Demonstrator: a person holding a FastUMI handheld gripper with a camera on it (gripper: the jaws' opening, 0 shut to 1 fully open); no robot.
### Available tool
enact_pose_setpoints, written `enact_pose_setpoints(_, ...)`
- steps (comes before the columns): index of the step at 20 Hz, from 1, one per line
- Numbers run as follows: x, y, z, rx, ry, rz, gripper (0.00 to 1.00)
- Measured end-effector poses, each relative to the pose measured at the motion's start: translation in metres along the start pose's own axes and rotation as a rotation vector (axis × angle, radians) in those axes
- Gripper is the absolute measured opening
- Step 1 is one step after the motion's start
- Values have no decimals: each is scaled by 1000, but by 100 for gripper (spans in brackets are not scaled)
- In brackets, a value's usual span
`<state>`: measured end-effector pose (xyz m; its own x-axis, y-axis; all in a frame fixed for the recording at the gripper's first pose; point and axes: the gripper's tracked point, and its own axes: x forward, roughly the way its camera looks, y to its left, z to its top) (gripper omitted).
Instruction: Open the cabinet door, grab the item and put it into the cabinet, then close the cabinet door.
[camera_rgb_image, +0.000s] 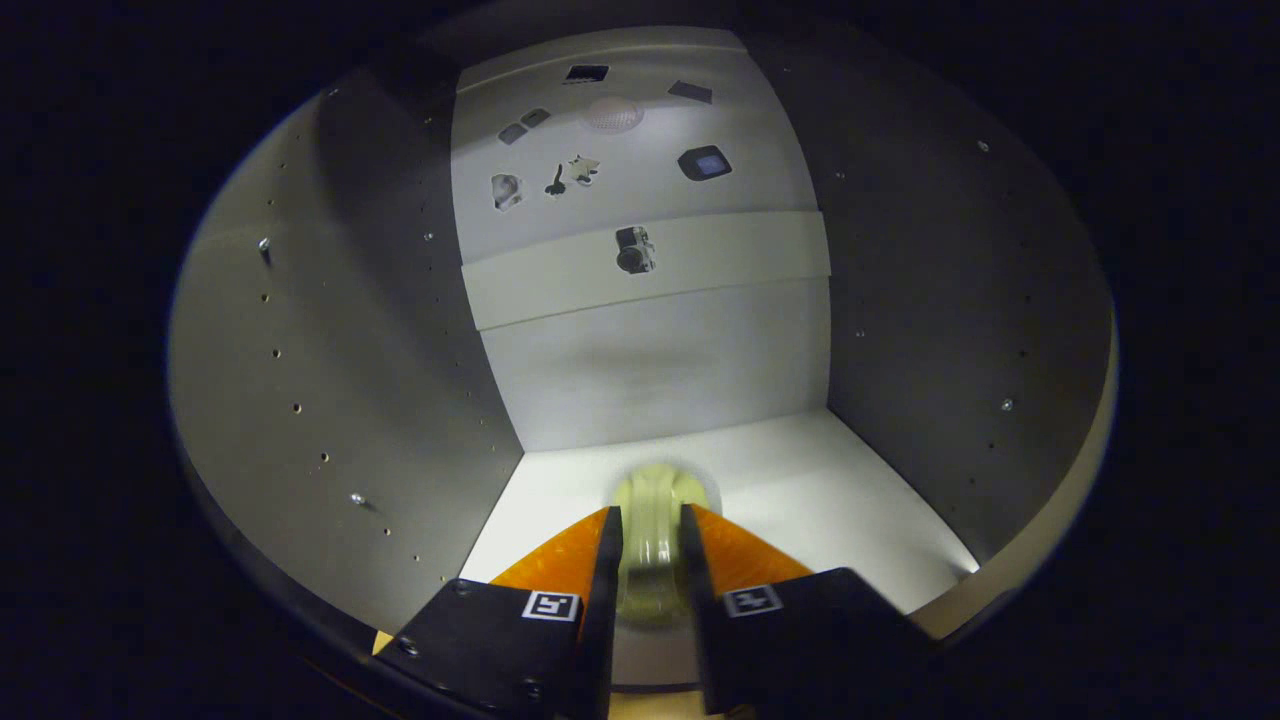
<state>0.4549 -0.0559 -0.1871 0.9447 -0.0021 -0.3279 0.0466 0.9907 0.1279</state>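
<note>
Gripper (650, 530) at lower centre, fingers (606, 560) clamped on pale yellow-green item (655, 500) btwn them, item resting on white cabinet floor (850, 500). Beyond: grey side walls (350, 350) w/ peg holes, white back panel (650, 370) upper centre.

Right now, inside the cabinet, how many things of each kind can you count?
Pale yellow-green item, pressed between both fingers of the gripper and reaching just past their tips, over the white cabinet floor: 1
Cabinet side walls, grey, with rows of small holes: 2, left wall and right wall
White back panel: 1
Total: 4
</note>
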Motion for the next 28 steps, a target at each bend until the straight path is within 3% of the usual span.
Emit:
enact_pose_setpoints(1, 4, 0, 2, 3, -9, 0, 39)
enact_pose_setpoints(6, -5, -4, 14, -21, -60, -14, 37)
enact_pose_setpoints(11, -46, 10, 34, -33, -111, 24, 38)
enact_pose_setpoints(14, -90, 28, 47, -65, -155, 66, 51)
enact_pose_setpoints(15, -105, 33, 51, -79, -170, 76, 50)
enact_pose_setpoints(17, -142, 48, 58, -107, -207, 111, 57)
enact_pose_setpoints(21, -211, 70, 67, -121, -289, 165, 100)
enact_pose_setpoints(25, -274, 88, 55, -93, -314, 201, 98)
enact_pose_setpoints(28, -320, 93, 40, -95, -323, 184, 98)
